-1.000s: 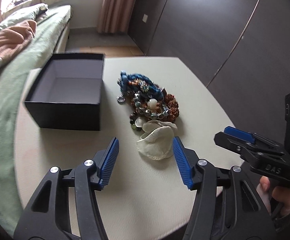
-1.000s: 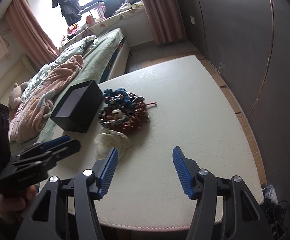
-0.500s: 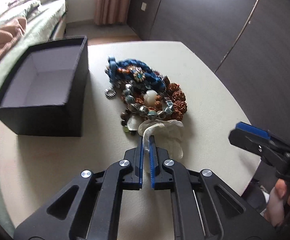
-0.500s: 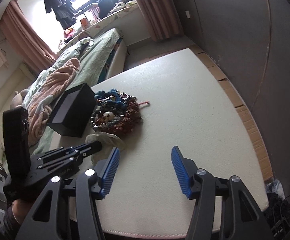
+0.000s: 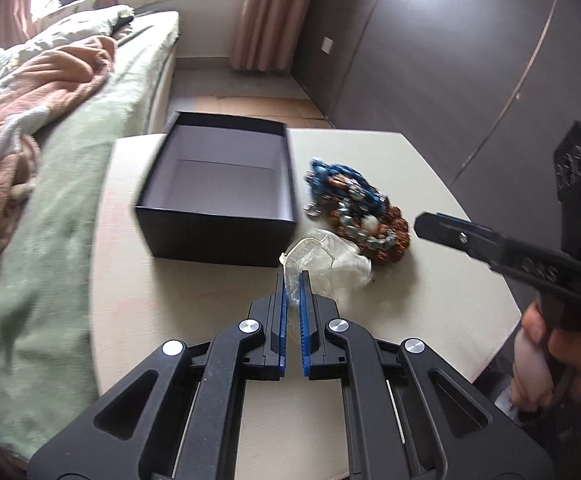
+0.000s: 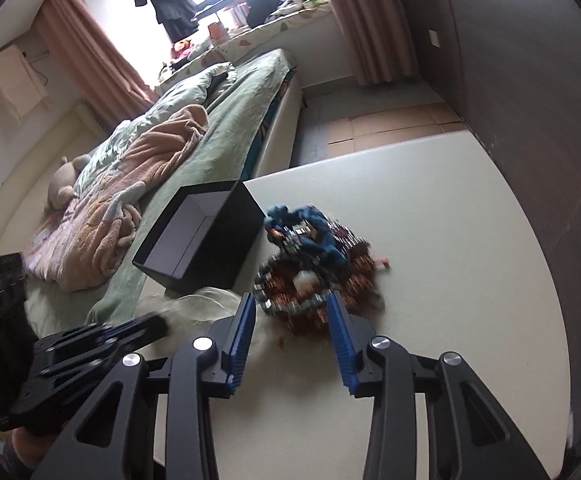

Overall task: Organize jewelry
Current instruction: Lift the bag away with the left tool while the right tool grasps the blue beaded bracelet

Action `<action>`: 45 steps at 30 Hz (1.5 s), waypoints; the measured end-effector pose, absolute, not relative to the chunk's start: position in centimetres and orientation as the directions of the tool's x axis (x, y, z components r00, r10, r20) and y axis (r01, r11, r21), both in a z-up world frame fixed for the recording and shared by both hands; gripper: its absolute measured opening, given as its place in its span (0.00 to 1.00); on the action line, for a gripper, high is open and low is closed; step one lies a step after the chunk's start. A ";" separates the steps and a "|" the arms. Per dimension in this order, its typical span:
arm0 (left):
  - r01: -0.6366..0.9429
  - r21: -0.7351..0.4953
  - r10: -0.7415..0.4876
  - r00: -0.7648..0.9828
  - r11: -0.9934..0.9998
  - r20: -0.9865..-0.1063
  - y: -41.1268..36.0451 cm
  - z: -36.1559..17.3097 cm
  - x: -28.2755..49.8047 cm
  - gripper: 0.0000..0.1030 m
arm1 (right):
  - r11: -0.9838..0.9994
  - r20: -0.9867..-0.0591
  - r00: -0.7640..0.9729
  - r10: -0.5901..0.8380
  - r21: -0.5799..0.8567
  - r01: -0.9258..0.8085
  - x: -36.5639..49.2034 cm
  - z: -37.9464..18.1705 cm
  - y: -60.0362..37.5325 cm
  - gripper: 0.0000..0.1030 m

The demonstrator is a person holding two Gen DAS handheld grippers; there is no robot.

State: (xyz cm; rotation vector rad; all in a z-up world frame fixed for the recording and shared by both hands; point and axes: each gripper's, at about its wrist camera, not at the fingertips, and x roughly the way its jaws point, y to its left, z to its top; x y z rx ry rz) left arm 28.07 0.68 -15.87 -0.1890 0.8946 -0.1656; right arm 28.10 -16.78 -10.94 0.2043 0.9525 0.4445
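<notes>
A pile of bead jewelry [image 5: 364, 216], blue, brown and silver, lies on the cream table [image 5: 210, 312] right of an open black box [image 5: 218, 192] with a pale, empty inside. My left gripper [image 5: 293, 280] is shut on the edge of a sheer white pouch [image 5: 326, 260] and holds it beside the pile. In the right wrist view, my right gripper [image 6: 292, 312] is open, its fingers on either side of the near edge of the jewelry pile [image 6: 314, 268]. The box [image 6: 202, 236] and the pouch [image 6: 206, 304] show to its left.
A bed with a green cover and a pink blanket [image 5: 42, 92] runs along the table's left side. Dark wardrobe doors [image 5: 470, 60] stand to the right. The table's right part [image 6: 450, 240] is bare.
My left gripper closed on the white pouch and drew it left, towards the box. My right gripper moved forward to the jewelry pile and stayed open.
</notes>
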 end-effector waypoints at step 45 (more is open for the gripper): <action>0.022 -0.231 -0.170 0.746 0.973 -0.644 5.8 -6.6 32.1 0.07 | 0.873 -0.735 0.480 0.478 0.340 -0.349 31.7 -4.2 -14.9 0.03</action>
